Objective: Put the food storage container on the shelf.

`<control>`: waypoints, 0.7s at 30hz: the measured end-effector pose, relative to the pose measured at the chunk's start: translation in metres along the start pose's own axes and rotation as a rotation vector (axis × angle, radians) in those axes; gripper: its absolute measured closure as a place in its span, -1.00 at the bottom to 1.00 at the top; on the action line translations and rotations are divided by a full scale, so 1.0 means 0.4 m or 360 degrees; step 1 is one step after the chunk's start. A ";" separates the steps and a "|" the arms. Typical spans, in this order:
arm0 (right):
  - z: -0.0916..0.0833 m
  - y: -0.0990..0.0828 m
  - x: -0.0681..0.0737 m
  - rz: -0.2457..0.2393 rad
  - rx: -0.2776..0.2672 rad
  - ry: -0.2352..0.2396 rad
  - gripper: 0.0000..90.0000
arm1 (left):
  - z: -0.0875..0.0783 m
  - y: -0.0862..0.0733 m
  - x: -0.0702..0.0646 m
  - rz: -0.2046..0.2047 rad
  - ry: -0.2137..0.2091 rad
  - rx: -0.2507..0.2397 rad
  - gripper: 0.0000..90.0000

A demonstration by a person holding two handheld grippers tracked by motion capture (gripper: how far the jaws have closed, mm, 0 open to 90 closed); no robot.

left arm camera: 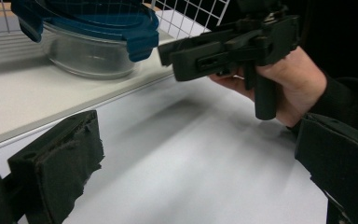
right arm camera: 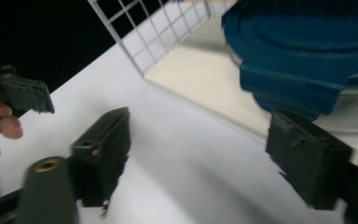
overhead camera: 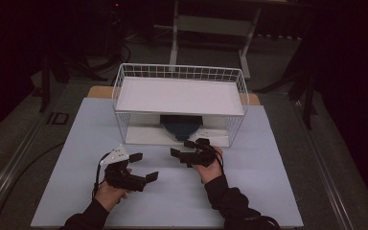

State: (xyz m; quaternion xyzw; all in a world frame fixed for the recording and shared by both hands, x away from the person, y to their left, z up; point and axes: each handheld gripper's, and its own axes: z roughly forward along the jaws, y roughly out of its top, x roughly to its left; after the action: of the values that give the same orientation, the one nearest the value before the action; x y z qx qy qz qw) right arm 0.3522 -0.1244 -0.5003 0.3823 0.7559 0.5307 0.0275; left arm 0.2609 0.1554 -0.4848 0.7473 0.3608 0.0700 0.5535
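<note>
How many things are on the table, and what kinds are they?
Wire racks: 1
Glass containers with blue lids: 1
Grippers: 2, the left gripper and the right gripper, both open with nothing between the fingers
Total: 4

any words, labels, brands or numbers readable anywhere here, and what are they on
None can be read.
Glass container with the blue lid: no print or label shows on lid or bowl.
White wire rack: plain shelves, no tag.
Left claw and right claw: black, with no visible markings.
White table sheet: blank.
The dark background behind the rack is too dim to make out any sign.
</note>
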 end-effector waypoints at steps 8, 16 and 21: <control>-0.054 -0.017 0.015 -0.0040 -0.0024 -0.0002 -0.55 | -0.014 -0.003 -0.008 0.0037 0.0004 -0.0018 -0.98; -0.126 -0.053 0.017 -0.0058 -0.0049 -0.0025 -0.55 | -0.030 -0.004 -0.014 0.0042 0.0006 -0.0043 -0.98; -0.168 -0.086 0.015 -0.0076 -0.0038 -0.0051 -0.55 | -0.032 -0.010 -0.014 0.0046 0.0003 -0.0042 -0.98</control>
State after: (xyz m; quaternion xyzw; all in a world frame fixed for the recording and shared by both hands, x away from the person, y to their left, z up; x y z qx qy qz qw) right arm 0.2991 -0.1781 -0.4972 0.3722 0.7580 0.5326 0.0568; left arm 0.2484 0.1624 -0.4820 0.7450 0.3496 0.0836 0.5619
